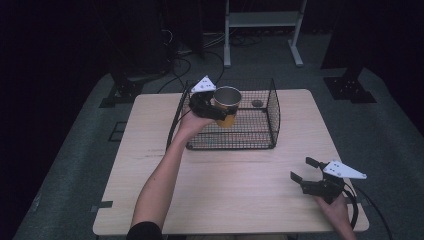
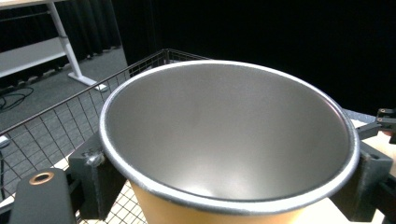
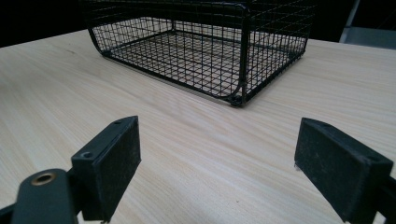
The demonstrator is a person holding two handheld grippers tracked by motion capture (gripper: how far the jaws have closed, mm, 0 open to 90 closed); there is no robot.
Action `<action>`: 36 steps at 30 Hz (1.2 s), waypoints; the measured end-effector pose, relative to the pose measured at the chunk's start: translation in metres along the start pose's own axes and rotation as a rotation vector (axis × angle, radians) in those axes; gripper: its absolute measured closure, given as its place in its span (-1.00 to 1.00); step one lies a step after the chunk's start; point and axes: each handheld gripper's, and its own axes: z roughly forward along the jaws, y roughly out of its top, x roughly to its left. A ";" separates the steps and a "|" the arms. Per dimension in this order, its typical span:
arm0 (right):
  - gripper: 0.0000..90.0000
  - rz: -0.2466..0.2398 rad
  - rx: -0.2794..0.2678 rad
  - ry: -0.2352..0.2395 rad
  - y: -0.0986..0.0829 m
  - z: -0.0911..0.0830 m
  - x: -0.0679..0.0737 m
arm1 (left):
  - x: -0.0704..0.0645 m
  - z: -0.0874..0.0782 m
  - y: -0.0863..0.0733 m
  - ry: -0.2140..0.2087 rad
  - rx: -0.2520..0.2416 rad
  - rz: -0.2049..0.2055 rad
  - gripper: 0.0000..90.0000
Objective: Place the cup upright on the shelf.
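— Black left claw (image 1: pixel 216 111), raised over the near-left part of the wire basket (image 1: pixel 272 107). Clamped on what?

— Clamped on a metal cup (image 1: pixel 227 103), orange outside, steel-grey inside, rim up. Seen from the left gripper view as jaws pressed against both sides of the cup (image 2: pixel 229 140) just under the rim, basket mesh (image 2: pixel 51 126) behind and to the claw's left. Held clear above the basket floor, not resting on it.

— Anything else beyond that claw?

— Small dark round thing (image 1: pixel 257 103) lying on the basket floor, past the cup toward the far right; too small to identify. Basket itself sitting on the far middle of the pale wooden tabletop (image 1: pixel 235 190).

— And over to the right?

— Right claw (image 1: pixel 304 170), held by a hand (image 1: pixel 336 207) low over the near-right corner of the tabletop, grey three-cornered plate on top. Jaws spread wide, gripping nothing. In the right gripper view, bare wood (image 3: pixel 196 154) between the two black pads, and the basket (image 3: pixel 243 56) ahead of the claw, well apart from it.

— Touching the tabletop?

— Cannot tell; close above it at least.
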 end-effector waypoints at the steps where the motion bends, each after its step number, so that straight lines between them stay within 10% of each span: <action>1: -0.70 0.000 0.000 0.000 0.000 0.000 0.000 | 0.001 0.002 -0.001 0.000 0.002 0.001 -0.71; 36: -0.70 0.005 -0.011 0.008 0.000 -0.001 0.000 | 0.024 0.054 -0.001 -0.036 0.074 -0.032 -0.71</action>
